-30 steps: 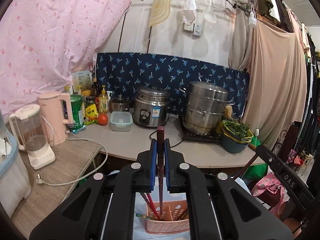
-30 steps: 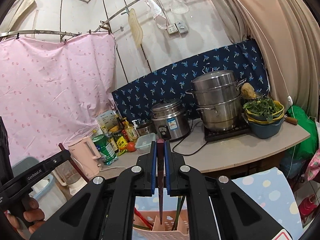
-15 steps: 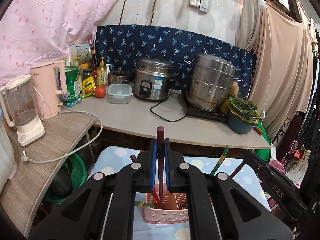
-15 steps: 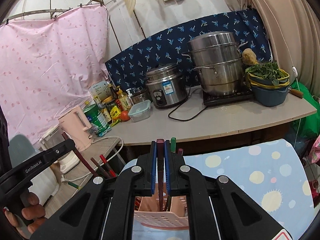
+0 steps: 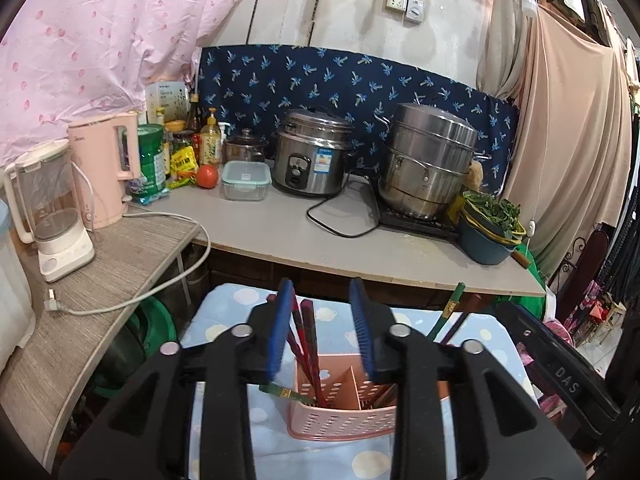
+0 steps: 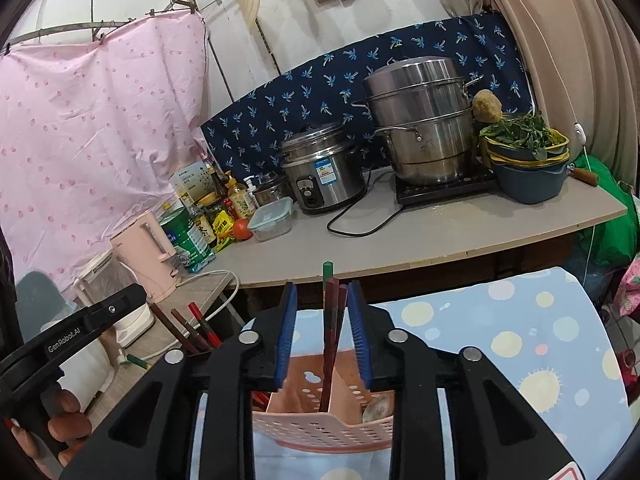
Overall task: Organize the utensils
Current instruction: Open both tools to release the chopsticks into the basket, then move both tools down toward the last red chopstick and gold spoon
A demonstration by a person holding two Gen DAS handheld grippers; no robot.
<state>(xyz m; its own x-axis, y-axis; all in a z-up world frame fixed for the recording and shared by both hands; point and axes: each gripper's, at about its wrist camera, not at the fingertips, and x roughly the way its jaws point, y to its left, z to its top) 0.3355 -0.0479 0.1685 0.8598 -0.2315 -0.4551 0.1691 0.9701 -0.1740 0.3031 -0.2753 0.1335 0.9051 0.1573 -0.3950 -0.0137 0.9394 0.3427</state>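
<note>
Now both tongs hover over a pink perforated basket (image 5: 340,416) that stands on a surface covered with a pale blue cloth (image 6: 520,320) dotted with yellow and white circles.

The left tongs (image 5: 322,320) have their jaws opening — the blue pads stand apart, and dark red chopsticks (image 5: 308,332) rise between them, nearer the left pad, with their lower ends down in the basket's left compartment. I cannot tell whether that pad touches them; the other pad is clear. A green chopstick (image 5: 276,390) lies tilted at the basket's left rim.

The right tongs (image 6: 323,320) are opening as well. Between their pads stand a dark red chopstick pair (image 6: 332,332) and a green-tipped chopstick (image 6: 327,270) behind them, all upright in the basket (image 6: 320,424); neither pad presses on them. A spoon-like piece (image 6: 378,406) lies in the basket's right compartment.

In the right wrist view a hand (image 6: 60,428) grips the other tool's handle at the lower left.

Beyond, a grey counter (image 5: 280,224) carries a rice cooker (image 5: 312,160), a steel steamer pot (image 5: 428,164) and a pink kettle (image 5: 104,176).
</note>
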